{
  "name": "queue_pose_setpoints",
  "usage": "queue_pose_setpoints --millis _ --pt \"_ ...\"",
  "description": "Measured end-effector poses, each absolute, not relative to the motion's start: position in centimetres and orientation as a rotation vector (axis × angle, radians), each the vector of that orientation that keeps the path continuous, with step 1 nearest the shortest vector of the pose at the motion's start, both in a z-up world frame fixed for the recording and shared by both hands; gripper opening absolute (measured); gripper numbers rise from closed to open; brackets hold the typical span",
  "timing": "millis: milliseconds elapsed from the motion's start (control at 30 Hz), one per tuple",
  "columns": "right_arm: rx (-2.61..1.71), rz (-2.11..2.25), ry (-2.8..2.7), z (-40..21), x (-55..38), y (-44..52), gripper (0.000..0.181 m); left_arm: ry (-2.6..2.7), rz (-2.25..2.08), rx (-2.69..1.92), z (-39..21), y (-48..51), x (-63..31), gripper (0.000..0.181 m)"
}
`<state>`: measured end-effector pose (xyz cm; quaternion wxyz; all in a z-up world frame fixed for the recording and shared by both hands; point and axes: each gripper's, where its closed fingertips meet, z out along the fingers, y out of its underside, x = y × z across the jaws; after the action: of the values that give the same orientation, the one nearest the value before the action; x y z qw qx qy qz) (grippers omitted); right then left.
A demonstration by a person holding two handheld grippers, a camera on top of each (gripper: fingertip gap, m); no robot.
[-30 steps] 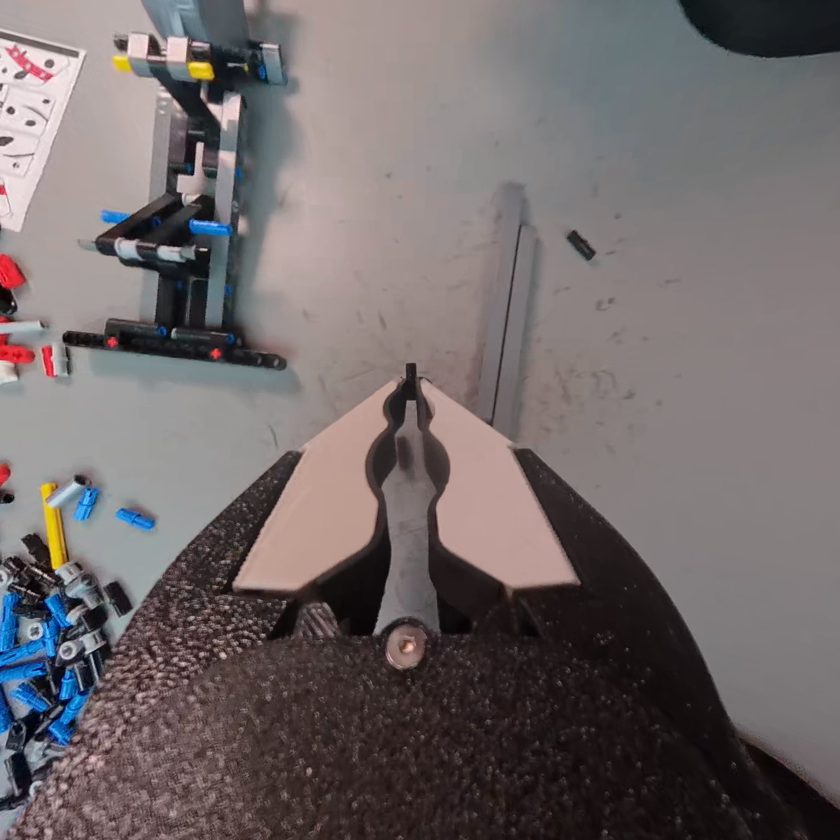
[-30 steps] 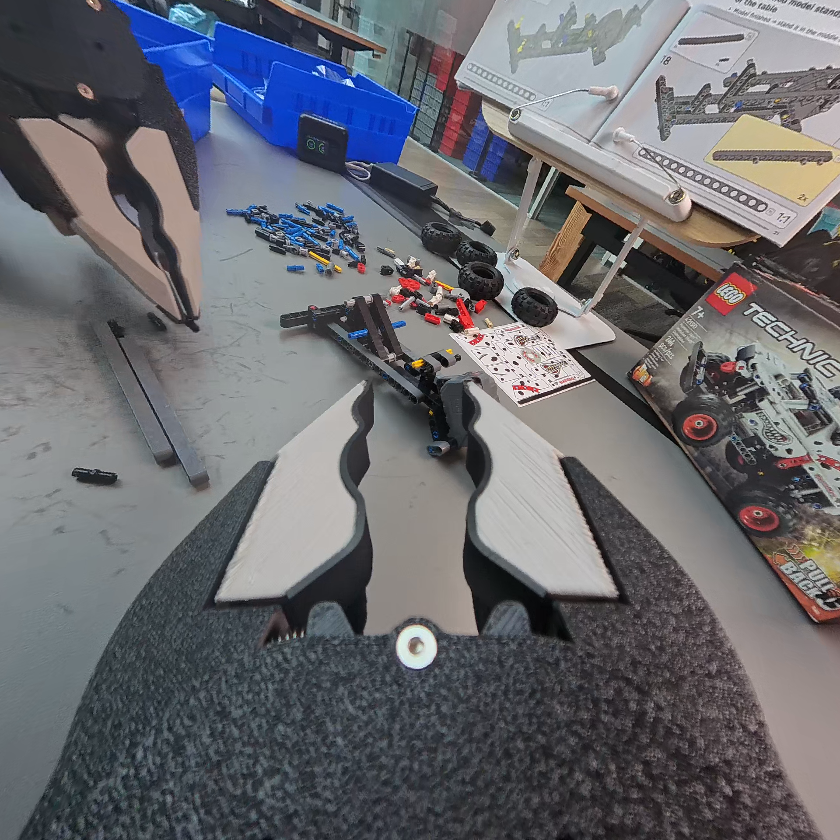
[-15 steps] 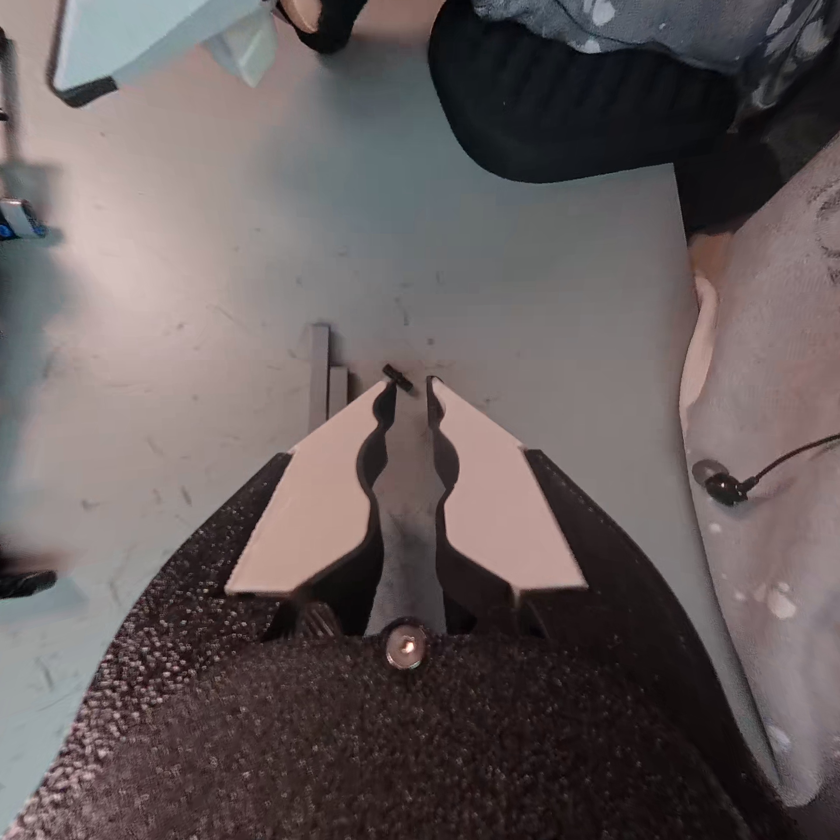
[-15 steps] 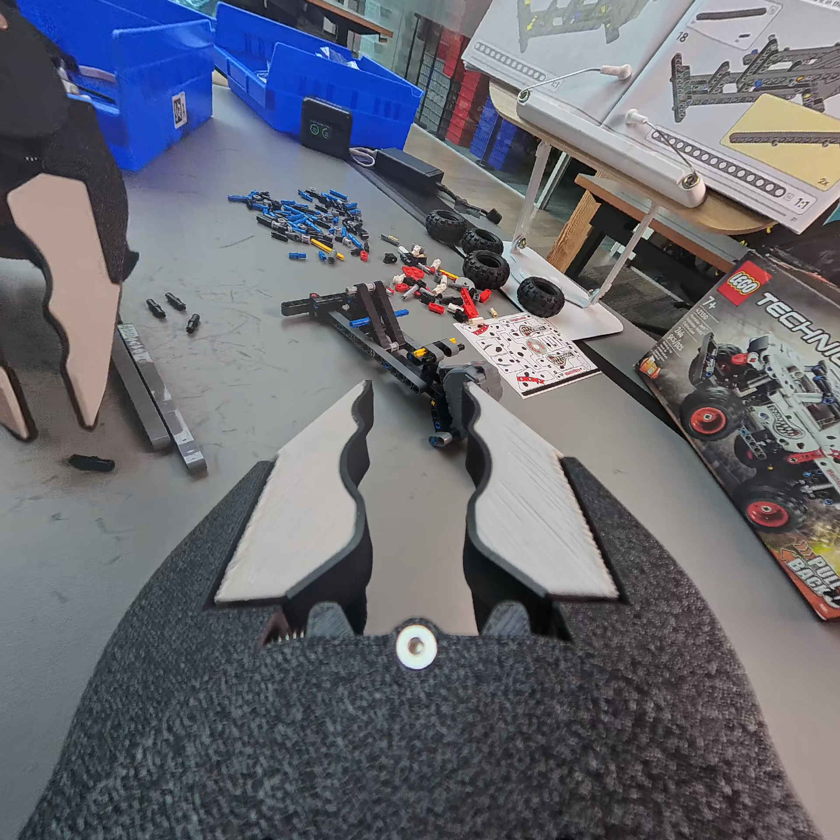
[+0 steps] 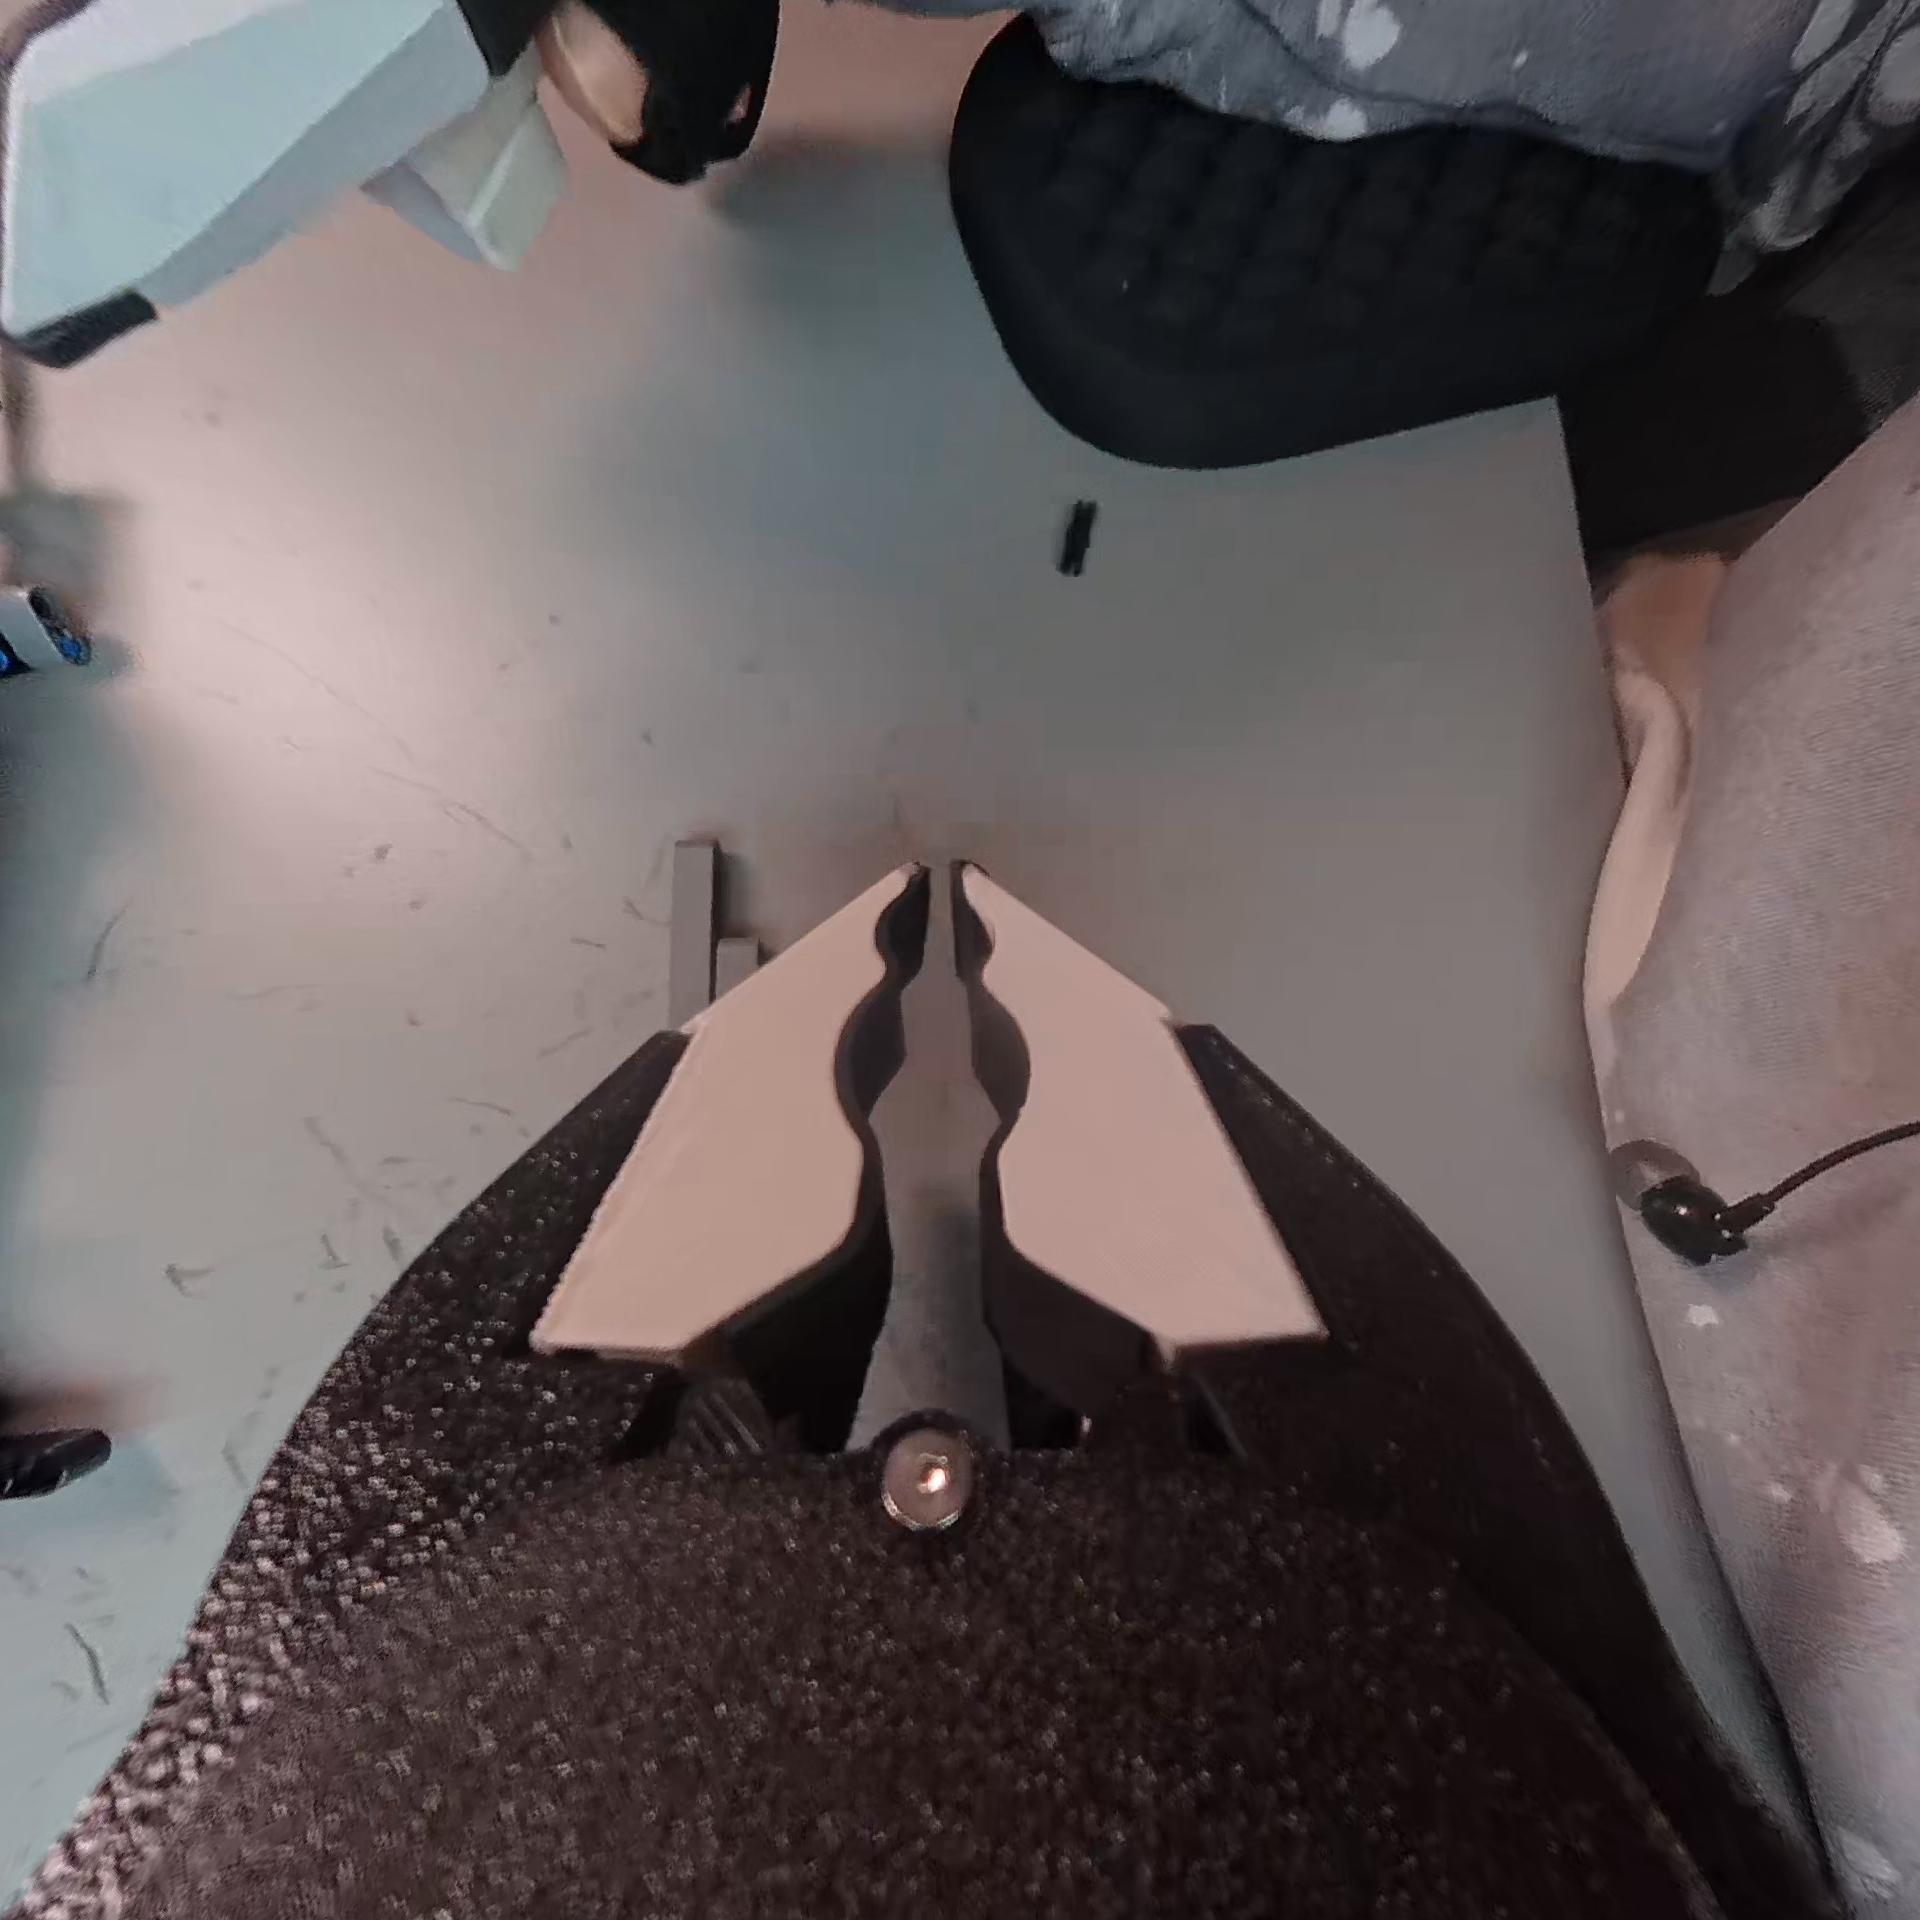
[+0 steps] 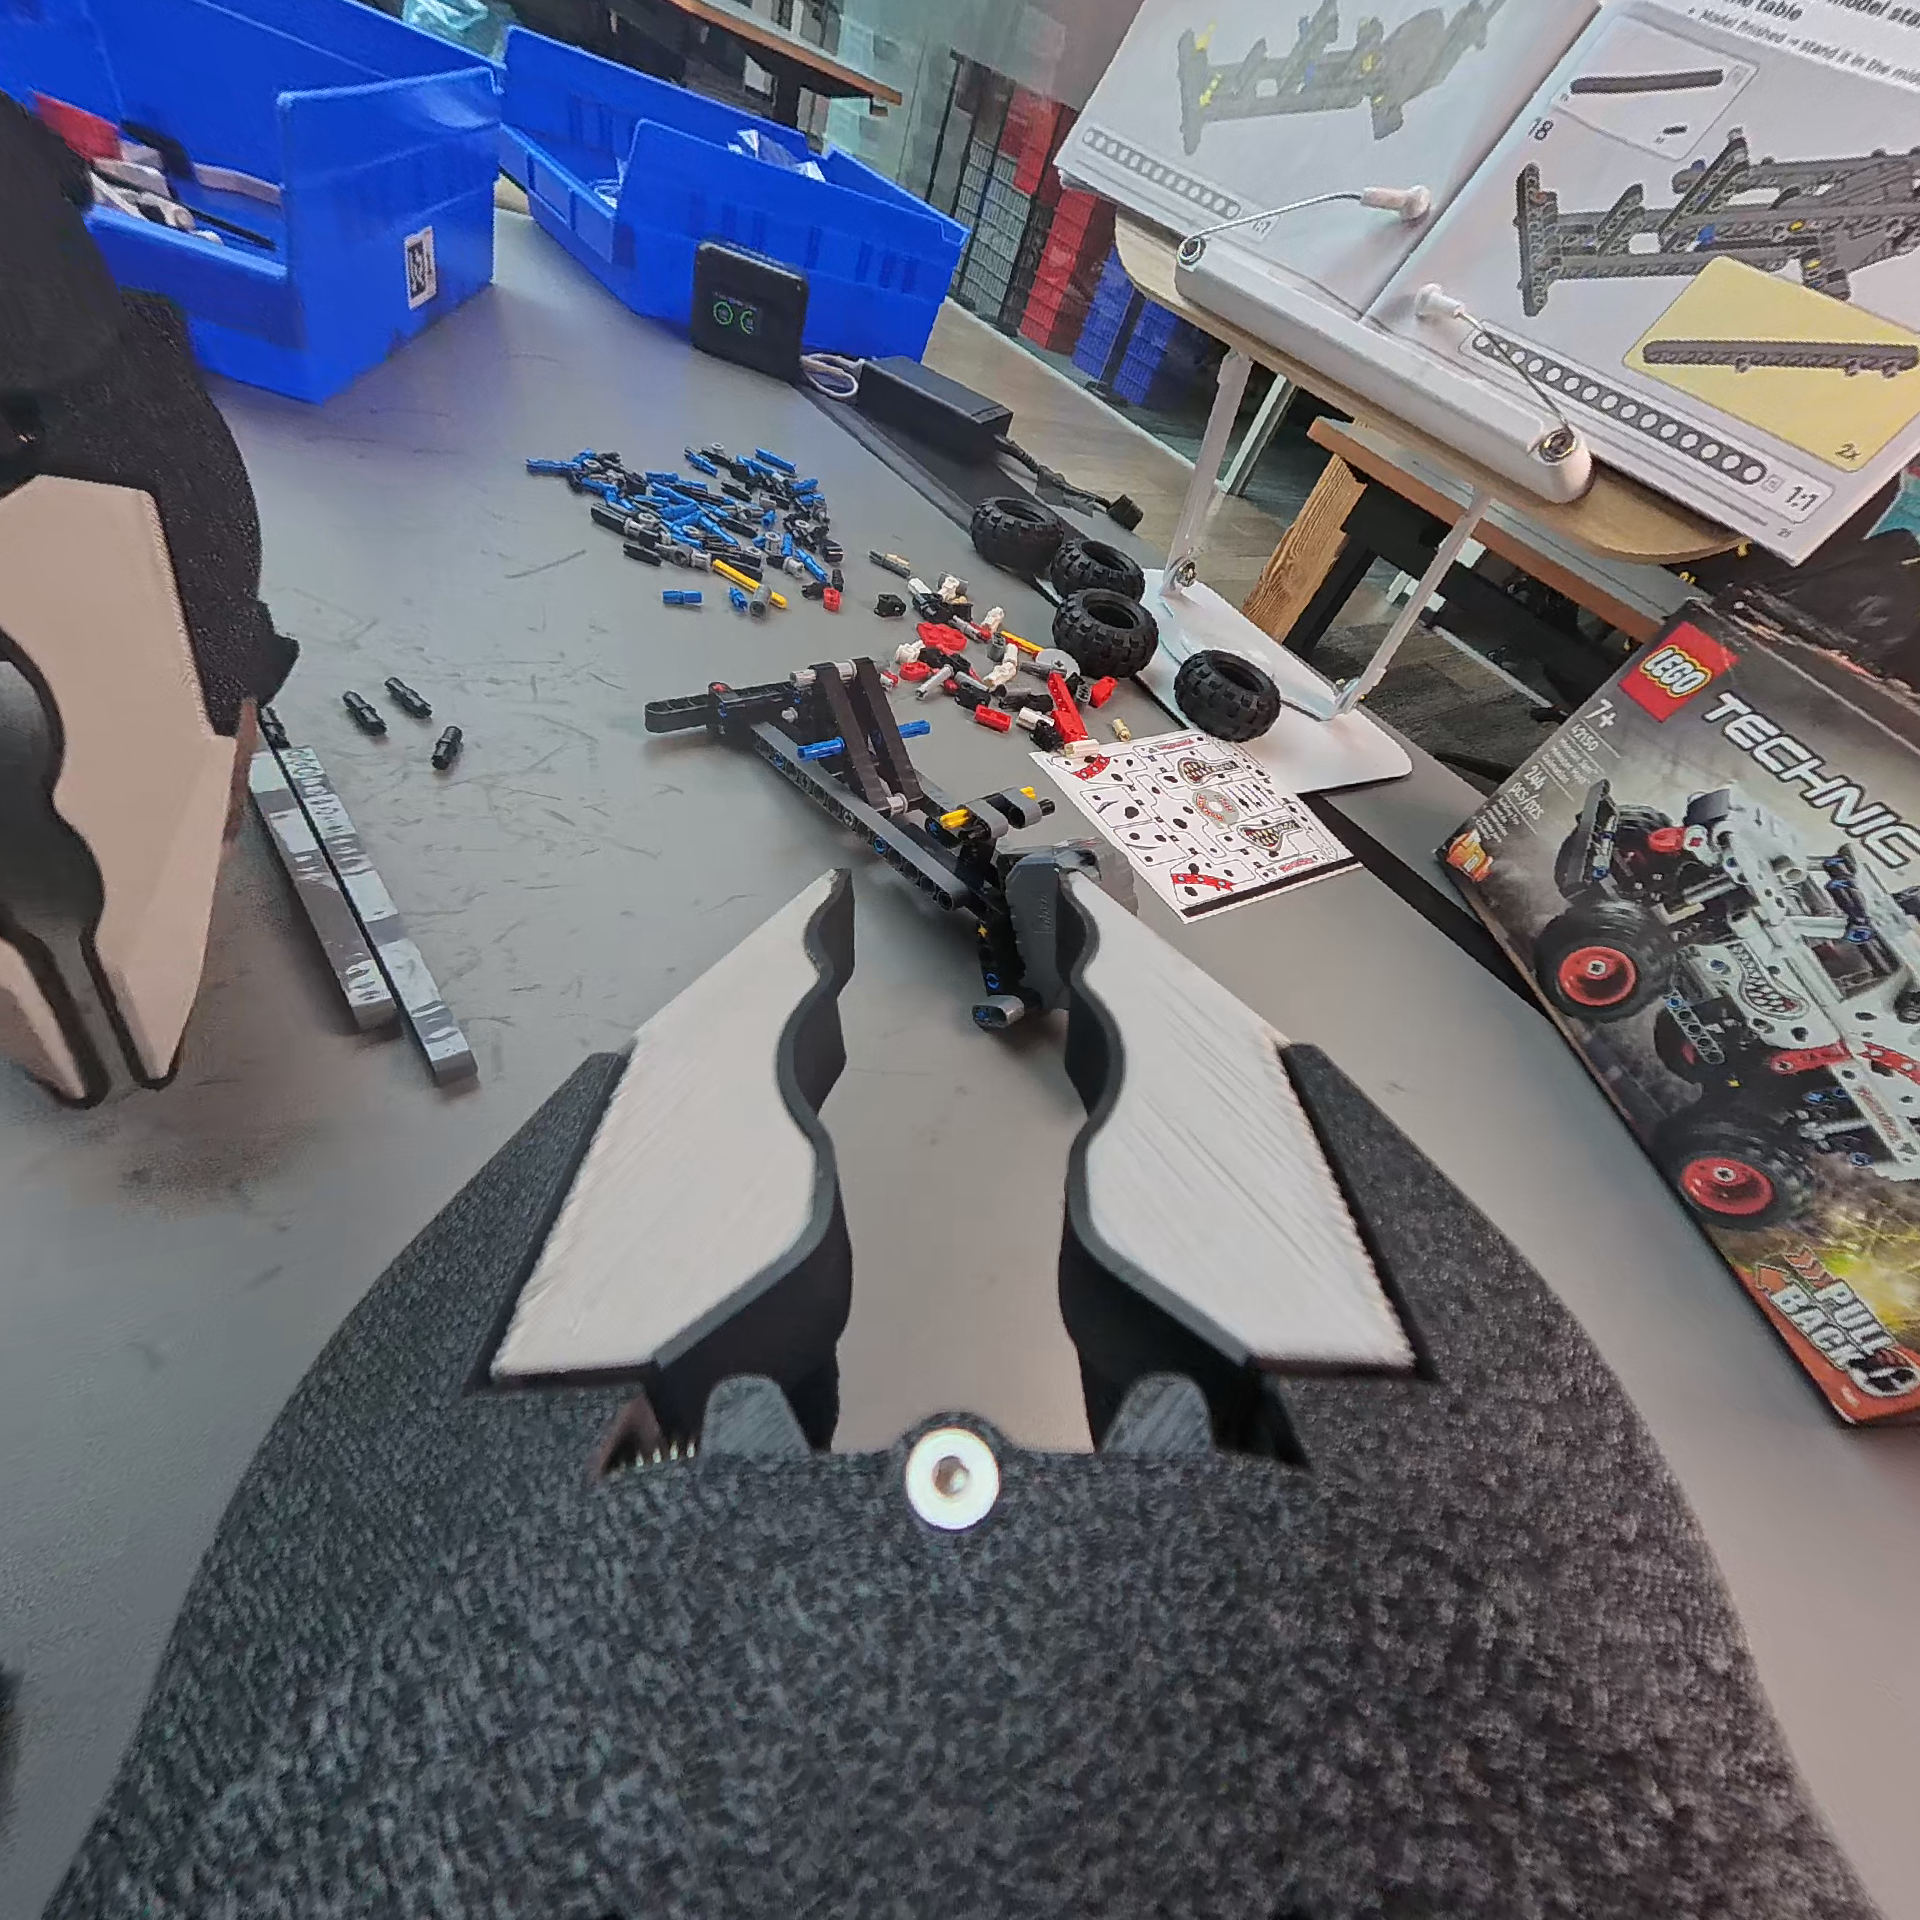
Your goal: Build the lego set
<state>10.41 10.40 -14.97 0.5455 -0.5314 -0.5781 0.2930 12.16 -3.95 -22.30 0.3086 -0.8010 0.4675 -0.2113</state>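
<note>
- Black pin [image 5: 1076, 537] ahead of left claw [image 5: 938, 865]: light, rigid, rolls easily; pinch mid-length.
- Left claw nearly pressed together, empty.
- Right claw [image 6: 956, 891] spread, empty.

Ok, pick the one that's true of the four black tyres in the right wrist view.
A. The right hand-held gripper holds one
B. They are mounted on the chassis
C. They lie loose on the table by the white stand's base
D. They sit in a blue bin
C: the four black tyres lie loose on the table beside the white stand's base, apart from the chassis.
</note>
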Motion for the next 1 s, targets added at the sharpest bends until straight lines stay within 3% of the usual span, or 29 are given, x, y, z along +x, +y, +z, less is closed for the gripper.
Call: queue_pose_setpoints --millis 133,500,633,867,1000 --pt "-1.267 0.692 -1.378 -15.2 10.4 10.5 0.038 1.223 -0.692 -2.070 -21.3 -4.1 15.4 0.026" --pt "-1.286 0.665 -1.339 -15.0 11.0 11.6 0.038 1.180 -0.688 -2.128 -22.8 -1.9 21.1 0.030" --pt "-1.300 0.651 -1.327 -15.0 11.2 12.1 0.038 1.234 -0.607 -2.124 -23.5 -1.9 21.1 0.006" --pt "-1.309 0.639 -1.324 -15.1 11.3 12.3 0.037 1.295 -0.560 -2.076 -23.4 -2.2 20.6 0.005" --pt "-1.315 0.629 -1.310 -15.0 11.5 12.7 0.037 1.196 -0.527 -2.038 -19.6 -1.2 15.5 0.005"
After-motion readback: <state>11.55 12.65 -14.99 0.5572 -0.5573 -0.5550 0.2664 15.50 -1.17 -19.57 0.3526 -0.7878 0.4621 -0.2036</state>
